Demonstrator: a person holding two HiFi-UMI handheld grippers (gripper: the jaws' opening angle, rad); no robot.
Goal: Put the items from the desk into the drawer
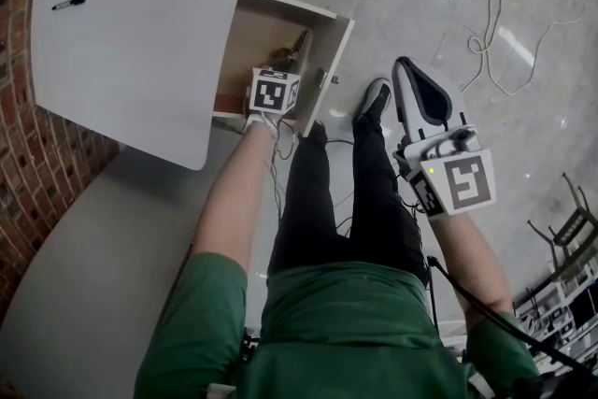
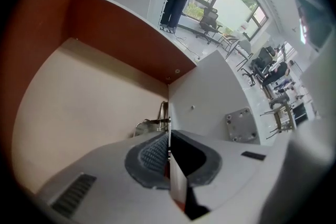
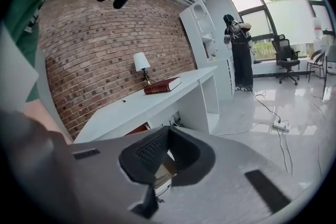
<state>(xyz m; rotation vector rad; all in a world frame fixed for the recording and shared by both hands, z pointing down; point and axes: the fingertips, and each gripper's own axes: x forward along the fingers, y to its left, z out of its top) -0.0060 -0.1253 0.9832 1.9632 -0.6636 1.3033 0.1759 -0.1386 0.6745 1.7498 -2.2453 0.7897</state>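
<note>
Pen point(image 1: 68, 3), dark and slim, lies alone on the white surface point(image 1: 140, 33), well apart from the open drawer point(image 1: 257, 37), on the side away from its front panel point(image 2: 210, 97). Inside the drawer, near that panel, rests a small metal item point(image 2: 151, 124) too unclear to name. Your left hand-held gripper point(image 2: 168, 136) is clamped on the front panel, with the thin white edge pinched between its pads. Your right hand-held gripper point(image 3: 168, 131) hangs over the floor point(image 1: 448, 5) beyond the drawer's front, its jaws narrow, tips together, with nothing between them.
</note>
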